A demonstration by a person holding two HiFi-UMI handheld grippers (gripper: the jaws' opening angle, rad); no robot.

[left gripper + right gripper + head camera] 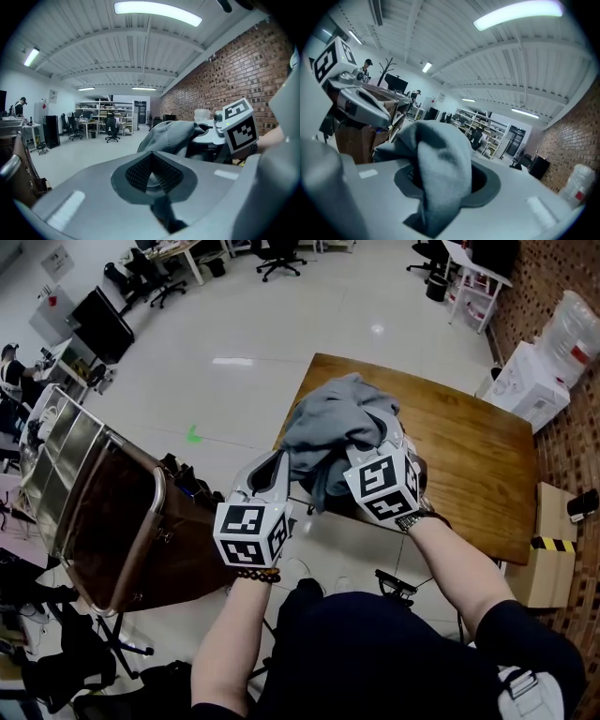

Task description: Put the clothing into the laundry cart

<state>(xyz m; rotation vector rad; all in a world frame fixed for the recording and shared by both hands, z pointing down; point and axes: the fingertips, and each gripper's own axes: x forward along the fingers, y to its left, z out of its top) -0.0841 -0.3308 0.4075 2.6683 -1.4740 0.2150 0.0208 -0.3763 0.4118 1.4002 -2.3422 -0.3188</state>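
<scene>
The wooden bench [469, 465] fills the right; the laundry cart [112, 521] stands off the bench's left corner, apart from it; the grey clothing [333, 418] hangs bunched above the bench's near left edge; the left tool [151, 176] pinches a thin fold of it, the right tool [440, 176] a thick wad.

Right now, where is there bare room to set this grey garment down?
The wooden table is bare from its middle to its right edge. The laundry cart looks open inside too. Crowded: the table's near left corner, under the garment, left gripper and right gripper.
</scene>
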